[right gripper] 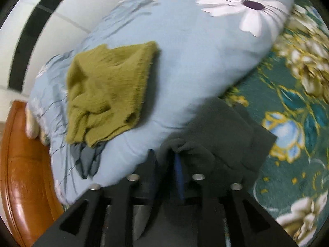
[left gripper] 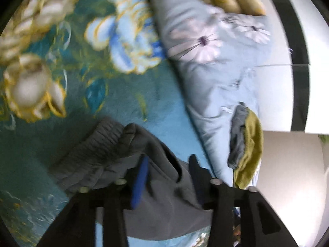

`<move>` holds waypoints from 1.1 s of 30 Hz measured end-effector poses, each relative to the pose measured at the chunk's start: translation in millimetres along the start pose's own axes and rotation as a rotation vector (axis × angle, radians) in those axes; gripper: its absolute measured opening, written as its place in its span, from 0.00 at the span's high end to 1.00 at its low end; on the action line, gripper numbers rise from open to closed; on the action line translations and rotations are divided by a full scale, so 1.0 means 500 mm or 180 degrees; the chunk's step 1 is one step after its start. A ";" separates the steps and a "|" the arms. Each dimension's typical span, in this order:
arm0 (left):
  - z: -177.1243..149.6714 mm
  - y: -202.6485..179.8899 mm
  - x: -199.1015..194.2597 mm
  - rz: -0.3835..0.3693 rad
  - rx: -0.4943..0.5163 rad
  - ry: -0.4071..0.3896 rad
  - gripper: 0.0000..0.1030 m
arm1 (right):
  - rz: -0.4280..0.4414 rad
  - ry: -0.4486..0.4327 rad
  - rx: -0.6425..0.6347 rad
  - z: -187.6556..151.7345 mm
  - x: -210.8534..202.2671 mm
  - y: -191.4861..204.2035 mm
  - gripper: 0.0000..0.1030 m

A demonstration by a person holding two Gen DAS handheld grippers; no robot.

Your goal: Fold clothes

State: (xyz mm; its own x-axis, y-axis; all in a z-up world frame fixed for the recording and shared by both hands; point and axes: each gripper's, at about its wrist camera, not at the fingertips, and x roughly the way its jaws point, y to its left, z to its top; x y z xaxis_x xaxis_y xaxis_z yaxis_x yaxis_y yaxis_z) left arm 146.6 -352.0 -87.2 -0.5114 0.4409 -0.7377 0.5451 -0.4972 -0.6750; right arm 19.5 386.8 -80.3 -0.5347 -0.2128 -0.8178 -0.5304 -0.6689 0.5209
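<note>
A dark grey garment (left gripper: 115,154) with a ribbed cuff lies on the teal floral bedspread (left gripper: 102,103). My left gripper (left gripper: 168,164) is shut on a fold of it, cloth bunched between the blue-padded fingers. In the right wrist view the same grey garment (right gripper: 226,135) lies against the pillow, and my right gripper (right gripper: 164,160) is shut on a bunched edge of it. An olive green folded garment (right gripper: 107,94) rests on the light blue flowered pillow (right gripper: 195,51), with a grey piece (right gripper: 88,160) under it. It also shows in the left wrist view (left gripper: 250,150).
The light blue pillow (left gripper: 205,51) lies along the bed's edge by a white tiled wall (left gripper: 275,94) with a dark stripe. A brown wooden headboard (right gripper: 22,164) sits at the left. The bedspread (right gripper: 298,123) extends to the right.
</note>
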 end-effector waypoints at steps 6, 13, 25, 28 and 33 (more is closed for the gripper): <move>-0.043 0.092 -0.079 0.0679 0.0015 -0.0236 0.44 | 0.0102 -0.0424 -0.0015 -0.025 -0.085 -0.075 0.54; -0.110 0.195 -0.029 0.0691 -0.0347 -0.0069 0.42 | 0.0192 -0.0239 0.0717 -0.102 -0.040 -0.237 0.42; -0.101 0.175 0.060 0.0401 -0.0314 -0.0163 0.36 | 0.0140 -0.0300 0.1018 -0.104 0.018 -0.190 0.55; -0.098 0.169 0.062 0.0406 -0.0313 -0.0189 0.36 | 0.0042 -0.0292 0.1062 -0.104 0.011 -0.173 0.81; -0.088 0.145 0.041 0.0475 -0.0254 -0.0241 0.60 | -0.0017 -0.0377 0.0936 -0.099 -0.036 -0.127 0.94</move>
State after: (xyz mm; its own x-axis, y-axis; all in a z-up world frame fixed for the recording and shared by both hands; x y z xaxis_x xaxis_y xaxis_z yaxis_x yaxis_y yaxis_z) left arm 204.7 -346.4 -151.9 -0.4676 0.3077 -0.8287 0.6682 -0.4907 -0.5592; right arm 95.4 398.0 -110.7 -0.5953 -0.1139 -0.7954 -0.6915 -0.4314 0.5793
